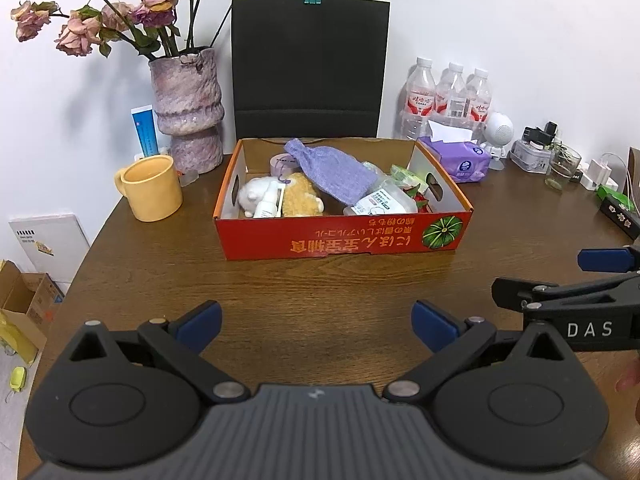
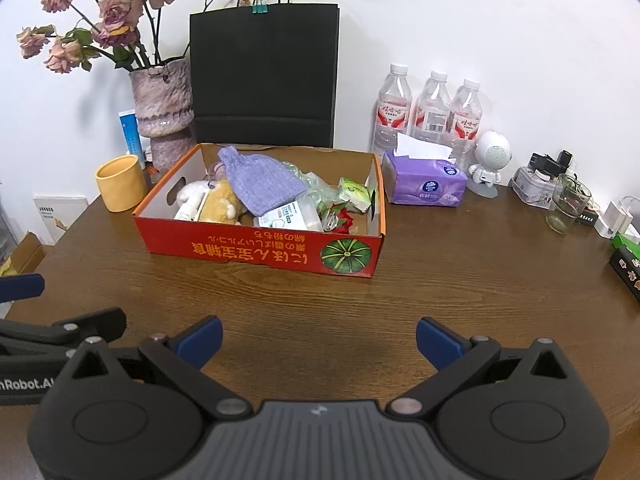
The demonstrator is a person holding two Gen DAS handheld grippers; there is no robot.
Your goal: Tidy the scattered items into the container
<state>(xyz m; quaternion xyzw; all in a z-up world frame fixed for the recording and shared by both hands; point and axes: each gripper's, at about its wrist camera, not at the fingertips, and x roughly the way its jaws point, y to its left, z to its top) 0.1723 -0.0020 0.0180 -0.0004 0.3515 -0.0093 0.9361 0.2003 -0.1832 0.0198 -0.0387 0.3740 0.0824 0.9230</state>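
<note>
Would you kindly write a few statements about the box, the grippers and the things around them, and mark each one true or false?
1. Both the left gripper and the right gripper are open and hold nothing. True.
2. The purple knitted pouch lies on the bare table in front of the box. False: it lies inside the red box, on top of other items.
3. A yellow mug stands outside the box, near the vase. True.
4. The tissue pack is inside the box. False: it sits on the table beside the box.
5. Three water bottles stand by the wall. True.
</note>
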